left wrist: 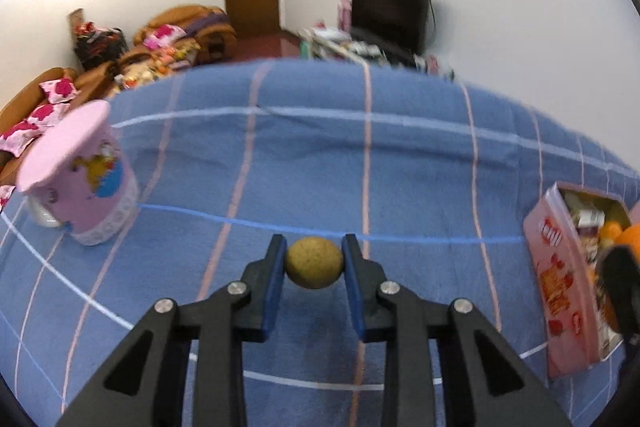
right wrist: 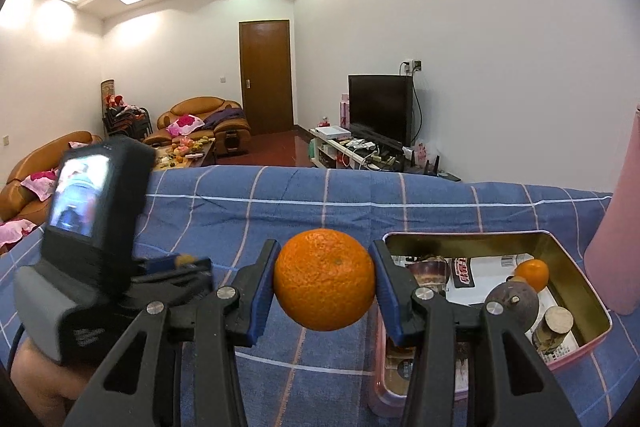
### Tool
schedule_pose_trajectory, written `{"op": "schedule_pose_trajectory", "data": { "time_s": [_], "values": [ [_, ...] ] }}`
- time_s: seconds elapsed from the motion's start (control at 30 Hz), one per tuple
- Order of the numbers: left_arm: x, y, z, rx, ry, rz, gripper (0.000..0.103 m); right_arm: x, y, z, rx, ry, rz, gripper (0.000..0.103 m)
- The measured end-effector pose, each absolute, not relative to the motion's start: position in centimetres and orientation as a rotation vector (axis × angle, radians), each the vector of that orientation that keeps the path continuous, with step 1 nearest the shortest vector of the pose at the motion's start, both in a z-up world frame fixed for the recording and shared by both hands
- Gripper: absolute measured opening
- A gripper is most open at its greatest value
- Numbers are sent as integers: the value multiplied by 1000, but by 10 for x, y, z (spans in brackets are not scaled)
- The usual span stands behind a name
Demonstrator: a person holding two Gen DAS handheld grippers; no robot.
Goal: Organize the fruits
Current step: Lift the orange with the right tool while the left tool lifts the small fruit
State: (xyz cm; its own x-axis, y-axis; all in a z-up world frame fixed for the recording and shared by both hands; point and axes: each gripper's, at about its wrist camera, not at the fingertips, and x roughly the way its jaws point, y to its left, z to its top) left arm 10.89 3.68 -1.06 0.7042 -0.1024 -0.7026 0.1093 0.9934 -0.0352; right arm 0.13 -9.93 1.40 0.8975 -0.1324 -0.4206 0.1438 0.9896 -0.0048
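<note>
two fruits are in hand at once. the left gripper (left wrist: 314, 267) is closed tight on a small yellow-brown fruit (left wrist: 314, 262), pads pressing both sides, held just above the blue checked cloth (left wrist: 320, 155). the right gripper (right wrist: 325, 279) is clamped on an orange (right wrist: 325, 279), lifted clear of the cloth just left of the pink tin (right wrist: 576, 355). in the tin already lie a smaller orange (right wrist: 533, 273), a dark round fruit (right wrist: 516, 303) and some packets. off to the left stands a pink cup (left wrist: 86, 183), well apart from the tin. judging by this, sorting is partly done: some fruit is in the tin, and both held pieces are not yet placed. whether more fruit waits elsewhere on the cloth i cannot tell.
</note>
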Motion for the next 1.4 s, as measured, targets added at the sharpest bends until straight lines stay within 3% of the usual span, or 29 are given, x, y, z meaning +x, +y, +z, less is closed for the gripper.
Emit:
{"op": "schedule_pose_trajectory", "data": {
  "time_s": [0.5, 1.4],
  "values": [
    [57, 54, 15, 24, 543, 28, 30, -11, -92, 13, 3, 399, -160, 48],
    [17, 50, 21, 31, 428, 71, 30, -37, -94, 15, -25, 384, -177, 48]
  ]
}}
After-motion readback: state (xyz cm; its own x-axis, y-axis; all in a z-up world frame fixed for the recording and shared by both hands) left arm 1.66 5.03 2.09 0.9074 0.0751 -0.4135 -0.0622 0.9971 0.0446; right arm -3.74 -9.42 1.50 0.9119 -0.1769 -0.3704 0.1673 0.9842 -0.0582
